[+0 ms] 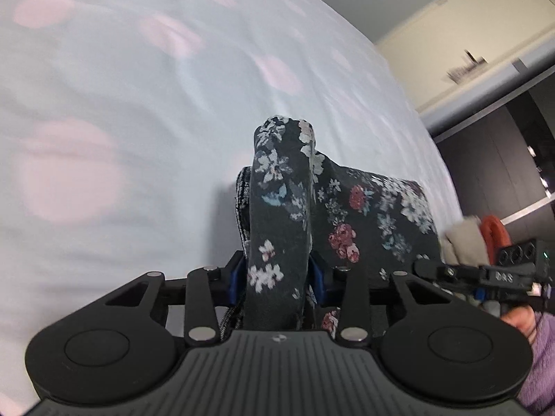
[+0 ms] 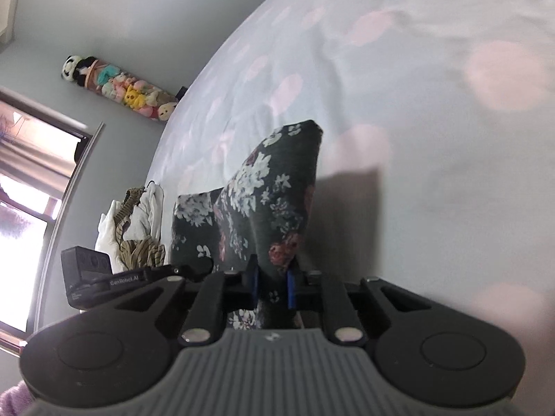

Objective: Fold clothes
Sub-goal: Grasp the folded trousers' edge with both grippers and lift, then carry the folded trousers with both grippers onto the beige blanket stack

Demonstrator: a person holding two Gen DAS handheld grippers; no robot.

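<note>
A dark floral garment (image 1: 367, 215) is held up over a pale blue bed sheet with pink dots (image 1: 121, 111). My left gripper (image 1: 279, 277) is shut on a bunched fold of it, which stands up between the blue pads. My right gripper (image 2: 272, 286) is shut on another corner of the same garment (image 2: 270, 194), which rises to a point above the pads. The right gripper (image 1: 485, 277) shows at the right edge of the left wrist view, and the left gripper (image 2: 114, 280) at the left of the right wrist view. The garment's lower part is hidden.
A pile of other clothes (image 2: 135, 228) lies on the bed (image 2: 433, 138) beyond the garment, also in the left wrist view (image 1: 468, 239). A tube of plush toys (image 2: 121, 86) stands by the wall, a window (image 2: 31, 187) to its left. A cream cupboard (image 1: 461, 34) stands at the far right.
</note>
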